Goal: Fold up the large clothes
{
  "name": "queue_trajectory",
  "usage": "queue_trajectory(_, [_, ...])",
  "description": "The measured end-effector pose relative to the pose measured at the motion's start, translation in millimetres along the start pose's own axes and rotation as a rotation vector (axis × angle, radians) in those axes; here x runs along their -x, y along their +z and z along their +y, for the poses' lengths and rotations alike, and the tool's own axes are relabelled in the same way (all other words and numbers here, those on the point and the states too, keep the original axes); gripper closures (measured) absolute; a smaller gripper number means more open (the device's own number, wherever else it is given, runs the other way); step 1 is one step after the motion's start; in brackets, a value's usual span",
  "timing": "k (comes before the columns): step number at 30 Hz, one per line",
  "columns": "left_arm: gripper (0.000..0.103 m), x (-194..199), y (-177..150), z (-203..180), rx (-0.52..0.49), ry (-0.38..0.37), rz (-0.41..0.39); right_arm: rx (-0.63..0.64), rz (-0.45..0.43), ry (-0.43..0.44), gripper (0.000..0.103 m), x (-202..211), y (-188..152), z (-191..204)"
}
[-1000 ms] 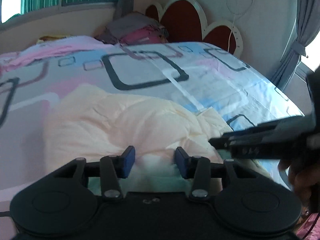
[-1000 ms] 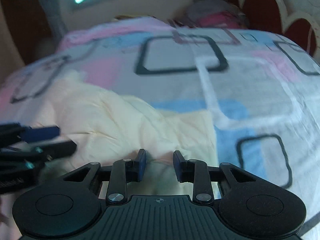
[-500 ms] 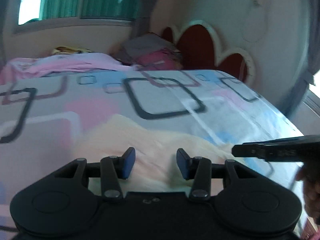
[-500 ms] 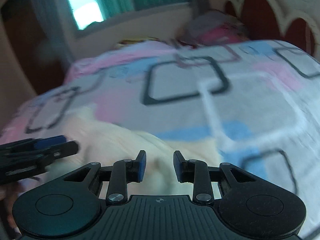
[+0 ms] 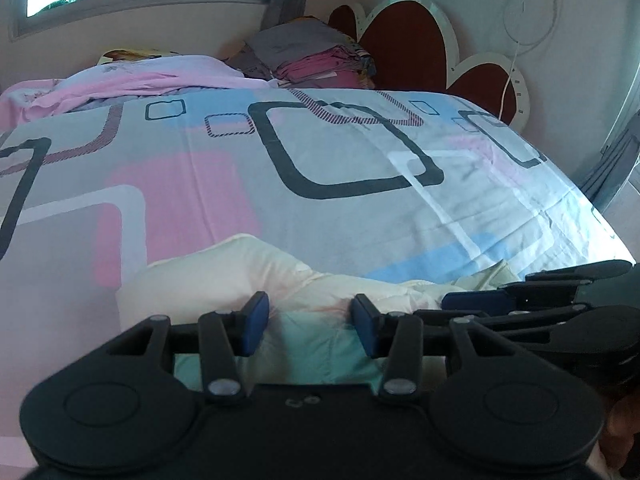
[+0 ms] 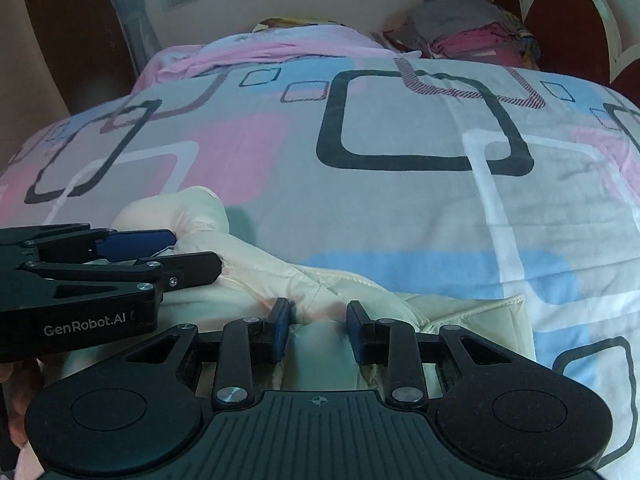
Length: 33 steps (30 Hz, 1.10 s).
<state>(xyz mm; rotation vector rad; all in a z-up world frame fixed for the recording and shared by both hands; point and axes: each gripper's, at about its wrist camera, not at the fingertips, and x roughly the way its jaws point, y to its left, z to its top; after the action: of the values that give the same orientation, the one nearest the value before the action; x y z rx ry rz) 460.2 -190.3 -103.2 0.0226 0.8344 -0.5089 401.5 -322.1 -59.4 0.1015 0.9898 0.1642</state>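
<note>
A cream padded garment [image 5: 224, 276] with a pale green lining [image 5: 316, 348] lies bunched at the near edge of the bed; it also shows in the right wrist view [image 6: 304, 280]. My left gripper [image 5: 306, 322] is open, its blue pads either side of the fabric. My right gripper [image 6: 318, 330] is open, with a fold of the garment between its pads. Each gripper shows in the other's view: the right one [image 5: 536, 300] at the right edge, the left one [image 6: 120, 260] at the left, resting on the garment.
The bed sheet [image 5: 328, 160] has pink, blue and black squares. A pile of folded clothes [image 5: 312, 56] sits at the head by the red headboard [image 5: 404, 52]. A pink blanket [image 6: 280, 48] lies at the far side under the window.
Both grippers have dropped lower and closer together over the garment. The garment is now more bunched up, covering less of the bed than a second ago.
</note>
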Motion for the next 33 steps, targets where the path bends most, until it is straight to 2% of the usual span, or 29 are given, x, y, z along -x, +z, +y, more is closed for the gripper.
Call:
queue_trajectory(3, [0.059, 10, 3, -1, -0.008, 0.003, -0.012, -0.011, -0.007, 0.001, 0.073, 8, 6, -1])
queue_trajectory(6, [0.059, 36, 4, -6, -0.024, 0.009, -0.053, -0.006, -0.072, 0.014, 0.073, 39, 7, 1])
queue_trajectory(10, [0.056, 83, -18, -14, -0.012, -0.039, -0.109, -0.015, -0.105, 0.046, 0.073, 76, -11, 0])
queue_trajectory(12, [0.056, 88, -36, -21, -0.023, -0.043, -0.084, -0.015, -0.074, 0.045, 0.073, 74, -22, -1])
queue_trajectory(14, [0.056, 77, -52, -28, -0.050, -0.021, -0.047, -0.001, -0.042, 0.039, 0.073, 61, -35, -2])
queue_trajectory(17, [0.056, 67, -53, -35, -0.054, 0.016, -0.033, -0.026, -0.031, 0.041, 0.073, 54, -37, -6])
queue_trajectory(21, [0.056, 77, -50, -42, -0.059, 0.048, -0.036, -0.018, -0.065, 0.055, 0.073, 79, -40, -6])
queue_trajectory(26, [0.056, 117, -61, -57, -0.065, 0.046, -0.074, 0.008, -0.094, 0.127, 0.073, 131, -73, -4])
queue_trajectory(30, [0.056, 150, -93, -78, -0.051, -0.009, -0.059, 0.039, -0.050, 0.177, 0.073, 153, -112, 2])
queue_trajectory(33, [0.056, 147, -127, -91, -0.056, 0.011, 0.004, 0.052, 0.007, 0.144, 0.073, 137, -136, 3])
